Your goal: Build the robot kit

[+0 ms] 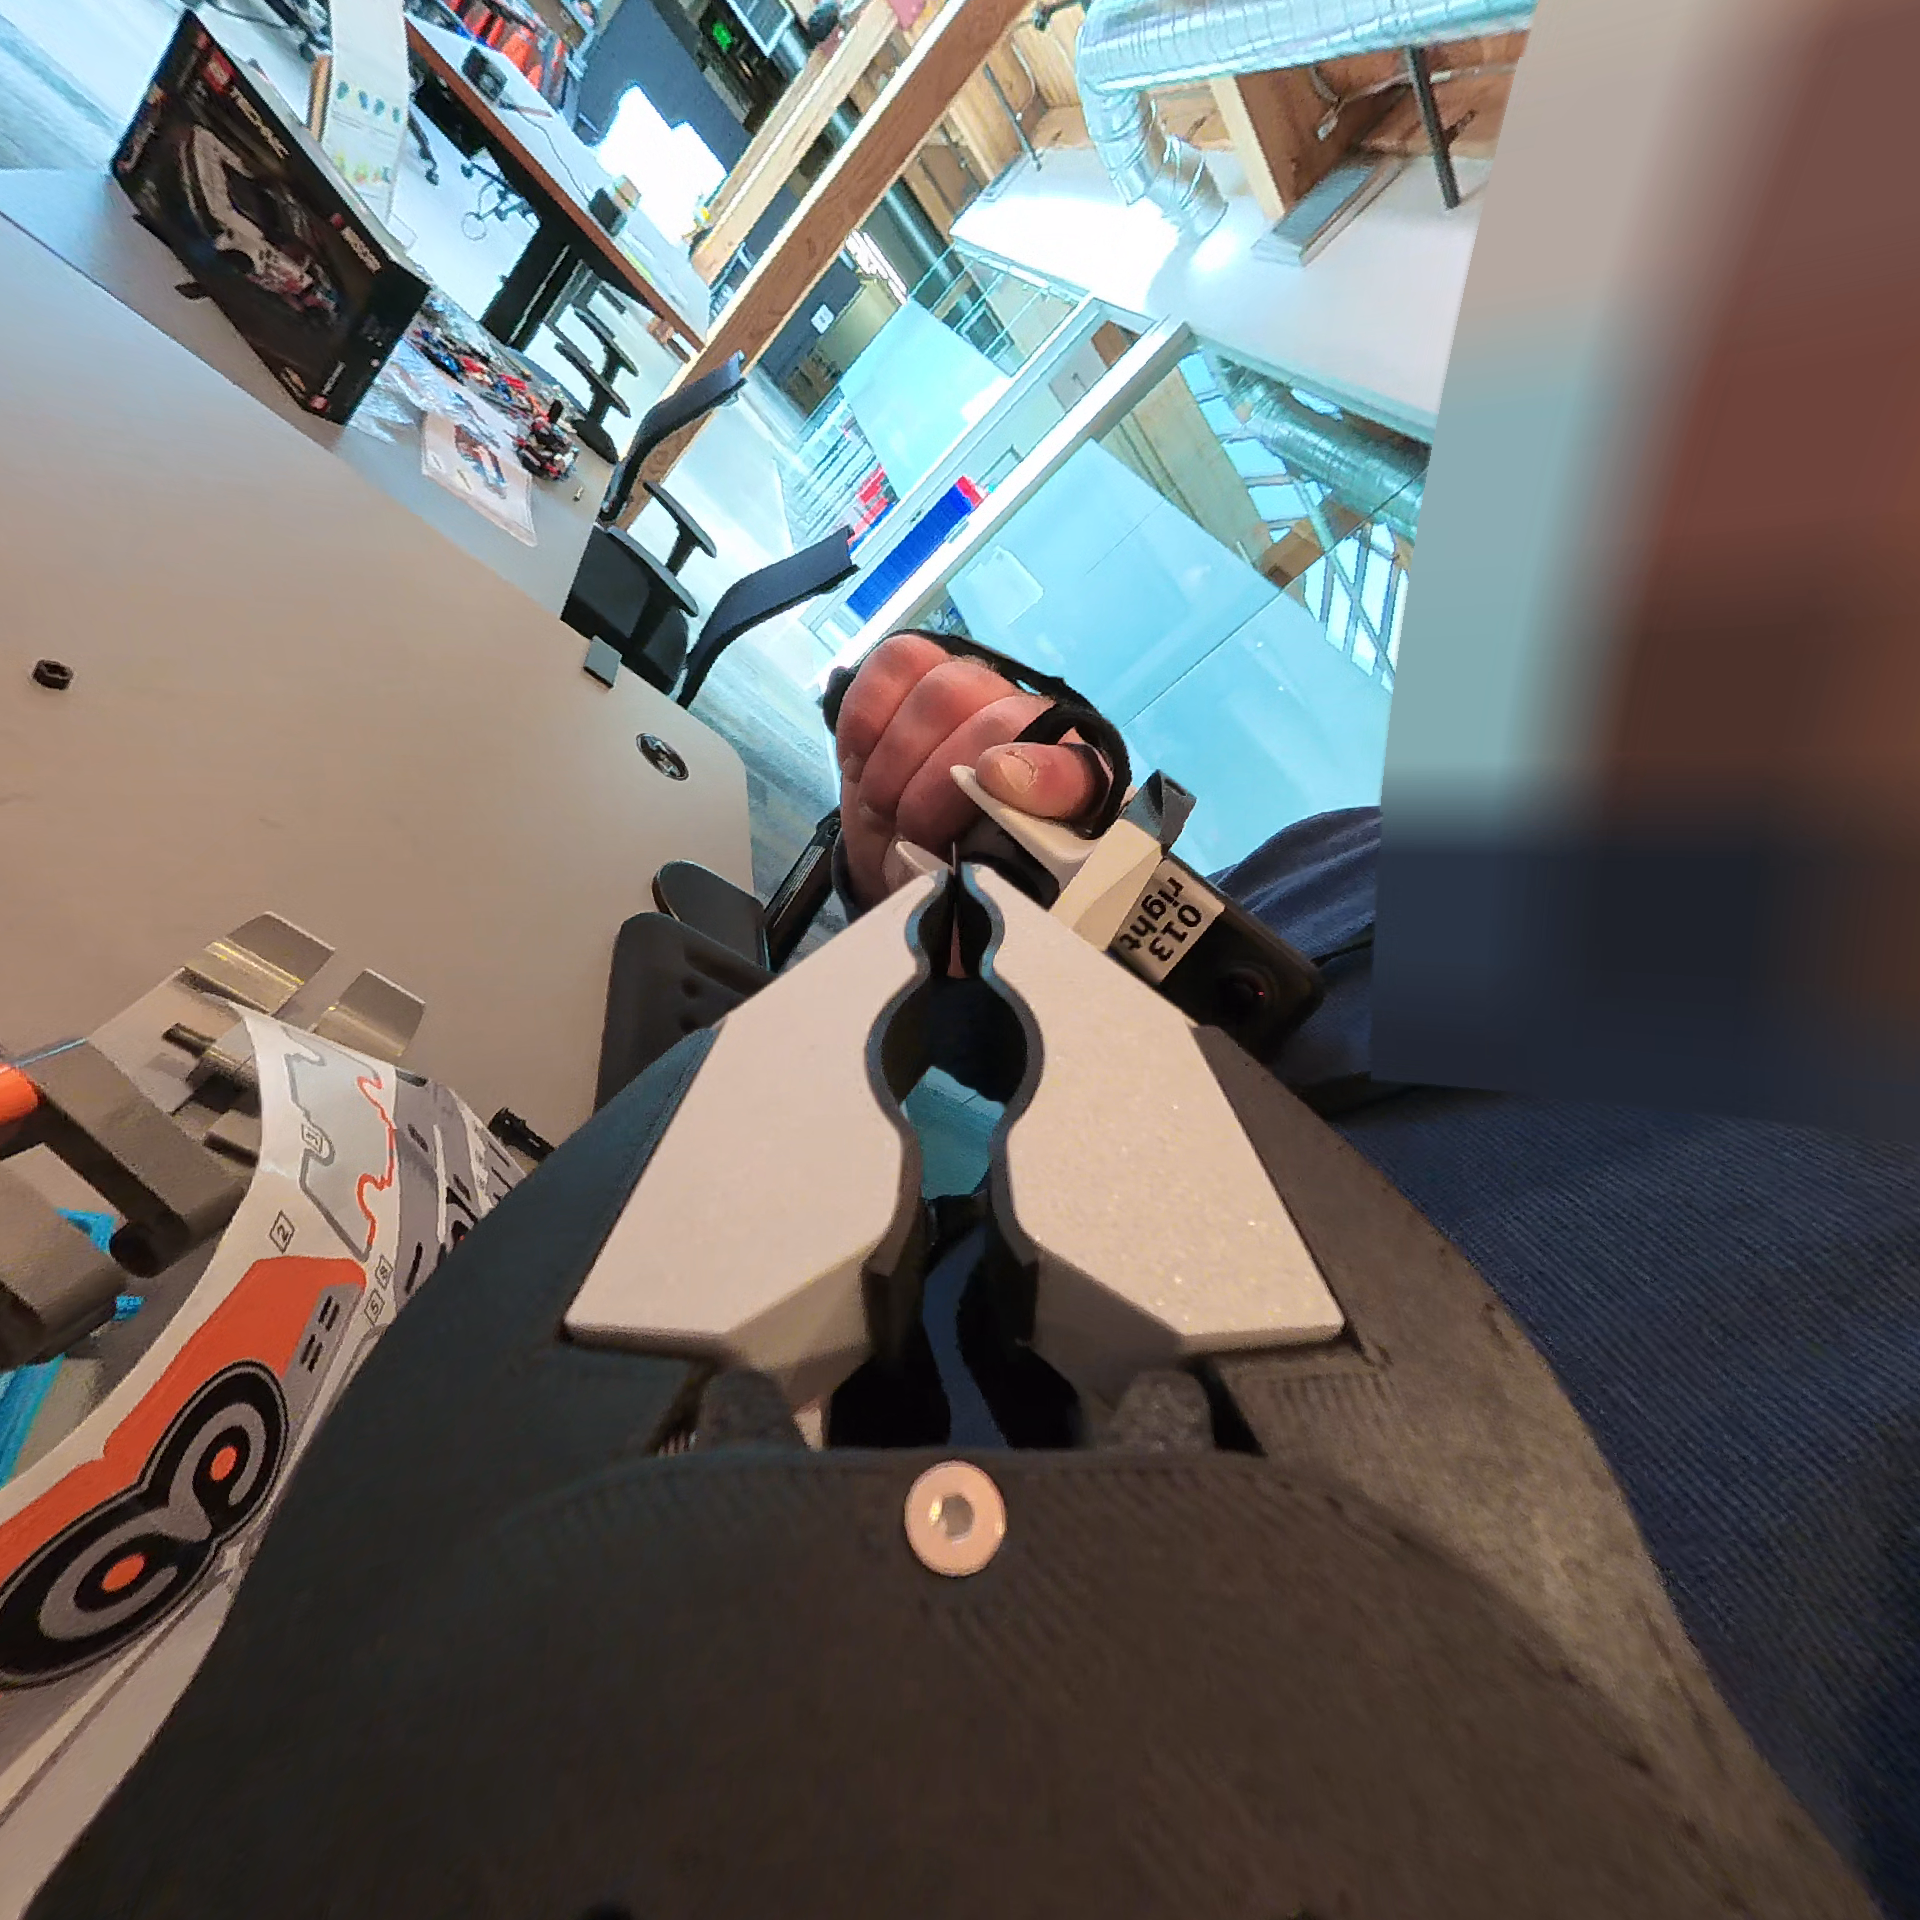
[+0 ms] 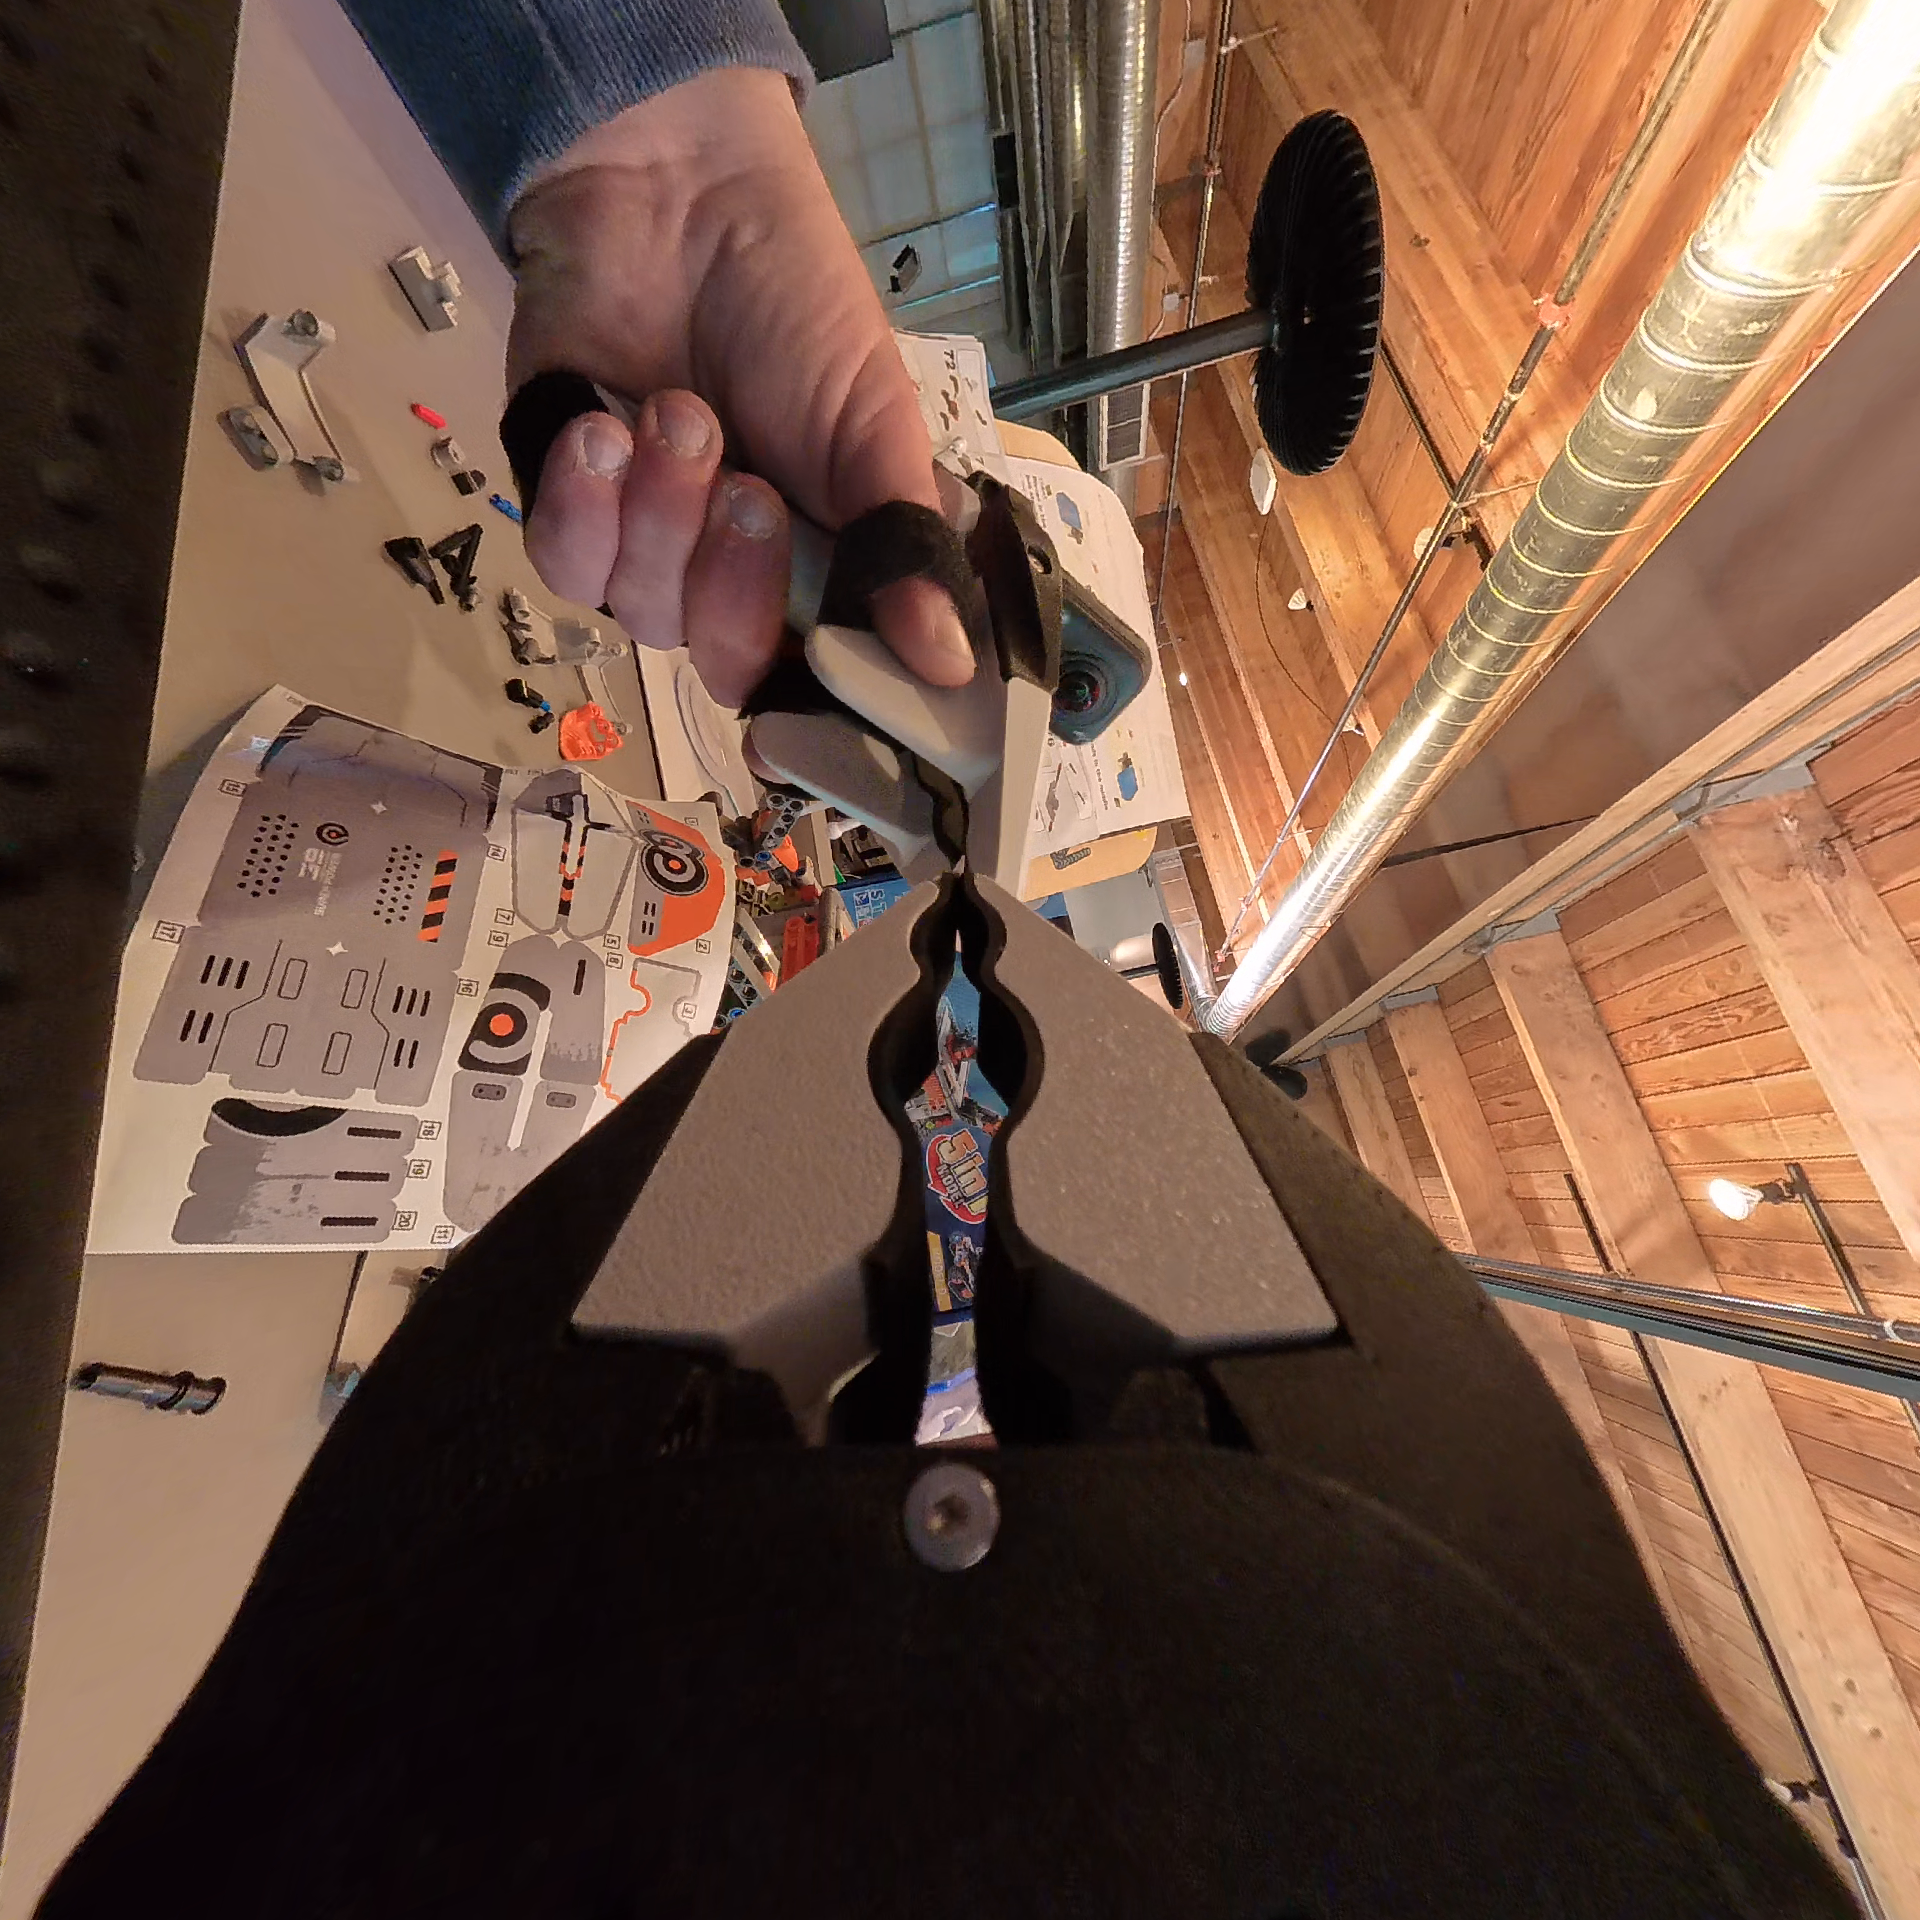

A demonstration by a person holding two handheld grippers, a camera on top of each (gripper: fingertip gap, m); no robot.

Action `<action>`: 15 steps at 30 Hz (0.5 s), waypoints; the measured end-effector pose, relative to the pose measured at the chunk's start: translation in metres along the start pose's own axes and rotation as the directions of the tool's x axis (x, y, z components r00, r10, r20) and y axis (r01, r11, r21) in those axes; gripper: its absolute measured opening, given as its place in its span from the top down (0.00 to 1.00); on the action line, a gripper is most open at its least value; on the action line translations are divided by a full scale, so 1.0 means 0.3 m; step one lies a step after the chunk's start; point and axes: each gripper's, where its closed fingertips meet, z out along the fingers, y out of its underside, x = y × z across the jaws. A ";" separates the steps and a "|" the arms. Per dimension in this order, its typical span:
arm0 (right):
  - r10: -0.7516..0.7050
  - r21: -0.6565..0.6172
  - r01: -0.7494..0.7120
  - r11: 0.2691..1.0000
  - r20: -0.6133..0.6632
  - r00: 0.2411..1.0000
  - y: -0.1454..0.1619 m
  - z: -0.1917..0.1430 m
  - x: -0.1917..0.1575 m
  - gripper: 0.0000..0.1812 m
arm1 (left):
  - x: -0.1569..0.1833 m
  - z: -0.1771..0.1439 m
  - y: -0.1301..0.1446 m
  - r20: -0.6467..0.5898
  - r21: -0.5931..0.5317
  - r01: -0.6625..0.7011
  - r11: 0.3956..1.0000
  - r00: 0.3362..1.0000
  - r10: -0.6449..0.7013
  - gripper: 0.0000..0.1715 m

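My left gripper [image 1: 954, 883] is shut, its grey fingertips pressed together. My right gripper [image 2: 956, 883] is shut too. The two grippers point at each other and their tips meet almost end to end in the air beside the table. The right gripper [image 1: 1039, 831] shows in the left wrist view, held by a hand [image 1: 914, 727] with a black strap. The left gripper [image 2: 914, 769] shows in the right wrist view, held by the other hand [image 2: 707, 364]. I cannot make out anything between either pair of pads. A grey, orange and black sticker sheet [image 2: 343, 987] lies on the table; it also shows in the left wrist view [image 1: 260, 1299].
The pale table [image 1: 312, 675] carries a dark toy box [image 1: 260, 208] and a leaflet. Loose small building parts [image 2: 457, 561], an orange part [image 2: 590, 730] and a black pin [image 2: 151, 1387] lie near the sheet. Office chairs [image 1: 665, 582] stand beyond. Blue clothing [image 1: 1662, 1351] fills the right. My two grippers' fingertips are within a few centimetres of each other. The black pin [image 2: 151, 1387] is about 20 cm from both grippers' fingertips.
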 end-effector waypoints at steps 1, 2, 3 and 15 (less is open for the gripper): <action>0.001 -0.001 -0.001 1.000 0.003 1.000 0.001 0.001 -0.002 1.00 | 0.000 0.002 -0.002 0.007 0.005 -0.010 1.000 1.000 0.010 1.00; 0.001 -0.004 -0.001 1.000 0.005 1.000 0.004 0.003 -0.004 1.00 | 0.002 0.003 -0.006 0.006 0.011 -0.017 1.000 1.000 0.017 1.00; 0.006 -0.008 -0.006 1.000 0.009 1.000 0.008 0.005 -0.007 1.00 | 0.005 0.003 -0.009 0.006 0.013 -0.030 0.999 1.000 0.030 1.00; 0.490 -0.026 -0.489 0.872 0.038 0.871 0.085 0.010 0.014 0.88 | 0.009 -0.025 -0.133 0.104 0.214 -0.238 0.947 0.970 0.220 1.00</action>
